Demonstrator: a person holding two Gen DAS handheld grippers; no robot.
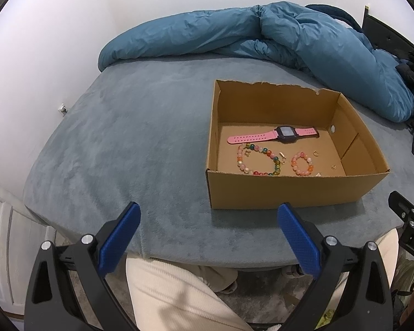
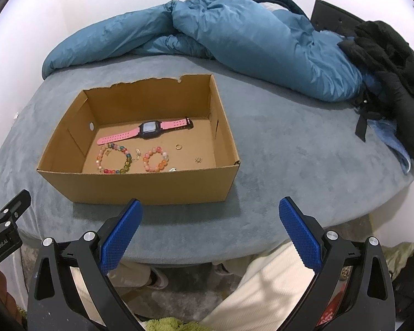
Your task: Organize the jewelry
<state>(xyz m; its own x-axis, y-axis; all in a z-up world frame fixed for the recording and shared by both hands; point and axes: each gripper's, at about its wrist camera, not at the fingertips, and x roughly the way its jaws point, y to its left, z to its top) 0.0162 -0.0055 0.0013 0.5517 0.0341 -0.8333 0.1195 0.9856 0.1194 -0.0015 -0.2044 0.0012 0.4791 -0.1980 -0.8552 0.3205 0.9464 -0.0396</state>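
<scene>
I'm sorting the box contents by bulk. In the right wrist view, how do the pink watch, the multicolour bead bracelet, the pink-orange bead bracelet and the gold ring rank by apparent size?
1. pink watch
2. multicolour bead bracelet
3. pink-orange bead bracelet
4. gold ring
All lie close together on the box floor, so the order seems reliable.

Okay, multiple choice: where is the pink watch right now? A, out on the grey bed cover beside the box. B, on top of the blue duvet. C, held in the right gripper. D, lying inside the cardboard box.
D: the pink watch lies flat on the floor of the cardboard box, behind the two bead bracelets, and both grippers are open and empty.
</scene>
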